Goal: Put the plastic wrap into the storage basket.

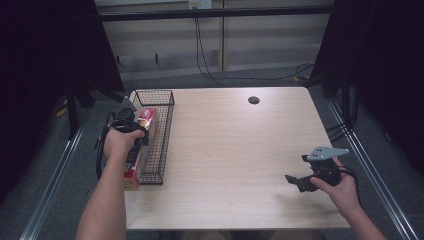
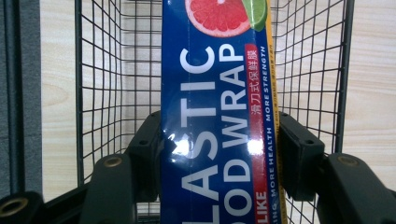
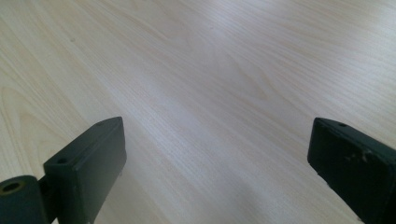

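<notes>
The left gripper has its fingers clamped on the wrap box over the basket at the desk's left edge. The right gripper hovers with fingers wide apart and empty near the right edge.

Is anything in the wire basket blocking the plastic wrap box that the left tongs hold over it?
Nothing visible does. The left tongs are shut on the plastic wrap box, which lies lengthwise over the wire basket. Through the mesh on both sides of the box, just bare table shows.
</notes>
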`<state>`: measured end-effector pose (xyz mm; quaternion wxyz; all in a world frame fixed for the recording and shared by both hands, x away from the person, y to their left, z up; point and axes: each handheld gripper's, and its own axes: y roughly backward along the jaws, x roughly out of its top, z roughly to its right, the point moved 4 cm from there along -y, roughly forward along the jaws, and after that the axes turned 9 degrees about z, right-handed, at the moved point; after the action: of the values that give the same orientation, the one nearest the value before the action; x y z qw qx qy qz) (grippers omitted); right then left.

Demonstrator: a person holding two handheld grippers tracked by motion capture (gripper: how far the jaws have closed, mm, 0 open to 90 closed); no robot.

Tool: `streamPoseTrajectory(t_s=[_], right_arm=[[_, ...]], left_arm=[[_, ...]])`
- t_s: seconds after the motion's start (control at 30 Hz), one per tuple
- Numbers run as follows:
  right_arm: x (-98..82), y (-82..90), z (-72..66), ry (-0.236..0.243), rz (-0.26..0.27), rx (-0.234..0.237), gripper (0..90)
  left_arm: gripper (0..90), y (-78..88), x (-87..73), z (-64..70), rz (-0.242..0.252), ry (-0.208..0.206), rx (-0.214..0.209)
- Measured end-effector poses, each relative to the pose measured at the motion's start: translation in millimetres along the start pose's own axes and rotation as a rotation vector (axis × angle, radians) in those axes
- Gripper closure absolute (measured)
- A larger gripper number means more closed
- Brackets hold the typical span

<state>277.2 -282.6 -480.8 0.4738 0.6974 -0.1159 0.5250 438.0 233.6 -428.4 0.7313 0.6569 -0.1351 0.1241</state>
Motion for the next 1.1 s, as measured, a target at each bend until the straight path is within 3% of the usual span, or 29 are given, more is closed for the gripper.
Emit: streamPoseTrajectory(t_s=[1.1], right_arm=[[0.0,1.0,1.0,-0.002,0.000,-0.003,4.3]], left_arm=[[42.8,-9.3,6.1,1.8,0.008,-0.007,-0.006]])
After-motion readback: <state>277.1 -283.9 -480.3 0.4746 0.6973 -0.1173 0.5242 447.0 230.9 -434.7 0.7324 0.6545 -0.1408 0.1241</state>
